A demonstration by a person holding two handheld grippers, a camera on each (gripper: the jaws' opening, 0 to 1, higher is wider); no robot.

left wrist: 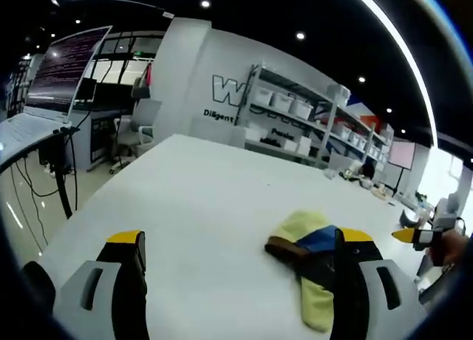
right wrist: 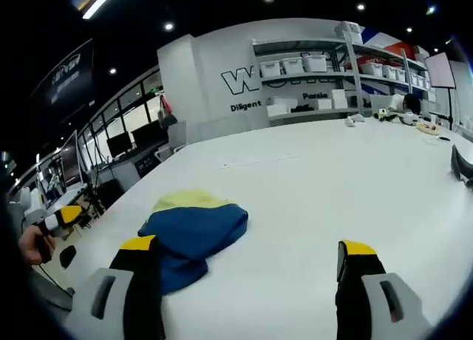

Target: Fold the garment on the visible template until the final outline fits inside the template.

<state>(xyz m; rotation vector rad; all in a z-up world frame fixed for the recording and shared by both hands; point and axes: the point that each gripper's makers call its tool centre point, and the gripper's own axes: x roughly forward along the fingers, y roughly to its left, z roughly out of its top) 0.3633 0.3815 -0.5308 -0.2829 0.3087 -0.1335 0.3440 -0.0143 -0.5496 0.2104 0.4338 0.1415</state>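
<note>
A wide white table (left wrist: 207,207) stands in a large room with a grey wall and shelves (left wrist: 310,107) of white boxes behind it. In the left gripper view, the left tongs (left wrist: 240,262) hover above the table with their yellow-tipped jaws spread wide and nothing between them. A crumpled garment (left wrist: 314,244) in yellow, blue and a dark colour lies on the table, partly hidden behind the right-hand jaw. At the far right edge a hand (left wrist: 454,247) holds the other tongs.

In the right gripper view, the right tongs (right wrist: 247,262) are also spread wide and hold nothing. The garment (right wrist: 196,229) lies bunched on the table (right wrist: 332,185), blue over yellow, just beyond the left-hand jaw. At the far left a hand (right wrist: 33,244) holds the other tongs near the table's edge.
</note>
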